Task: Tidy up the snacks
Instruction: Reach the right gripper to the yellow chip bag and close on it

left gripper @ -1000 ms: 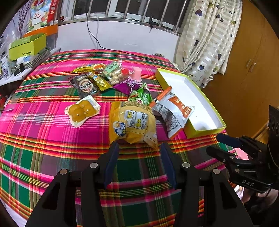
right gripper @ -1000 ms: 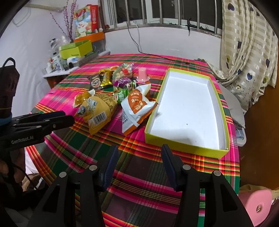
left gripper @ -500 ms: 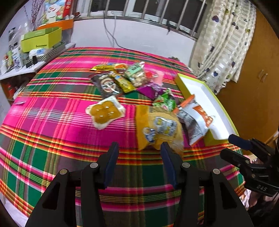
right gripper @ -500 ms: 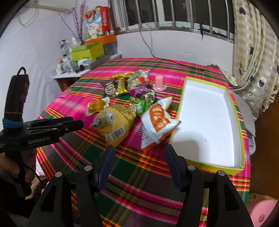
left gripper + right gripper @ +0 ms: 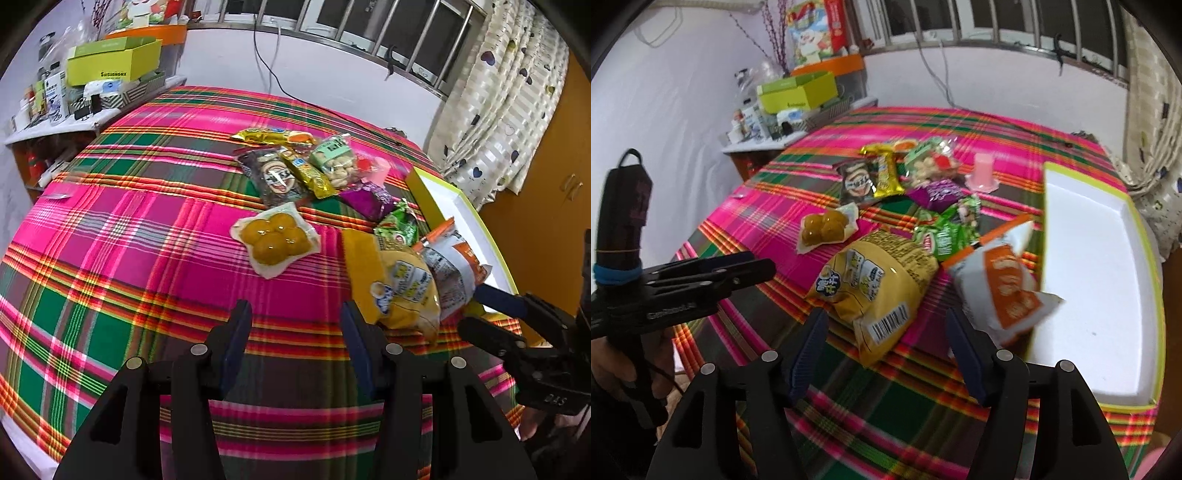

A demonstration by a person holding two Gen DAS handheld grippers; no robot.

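Snacks lie in a heap on the plaid cloth: a yellow chip bag (image 5: 399, 284) (image 5: 875, 280), an orange-and-white bag (image 5: 450, 269) (image 5: 1004, 291), green packets (image 5: 945, 229), a purple packet (image 5: 938, 194), a pack of round yellow cakes (image 5: 275, 238) (image 5: 825, 227), a dark packet (image 5: 275, 179) and a pink jelly cup (image 5: 982, 171). A lime-rimmed white box (image 5: 1089, 266) (image 5: 461, 214) stands empty to their right. My left gripper (image 5: 295, 314) hovers open over bare cloth, left of the yellow bag. The jaws of my right gripper (image 5: 886, 321) are opening, with nothing between them and the yellow bag just beyond.
A side shelf with a lime box (image 5: 110, 66) and bottles stands at the cloth's far left corner. A patterned curtain (image 5: 498, 92) and a wooden cabinet (image 5: 546, 206) are to the right. A cable (image 5: 266, 55) hangs down the wall. A hand (image 5: 613, 362) holds the left gripper.
Both grippers have drifted left: the yellow bag now sits right of the left jaws, and the right gripper has gone from facing the box to facing that bag. The right jaws have widened.
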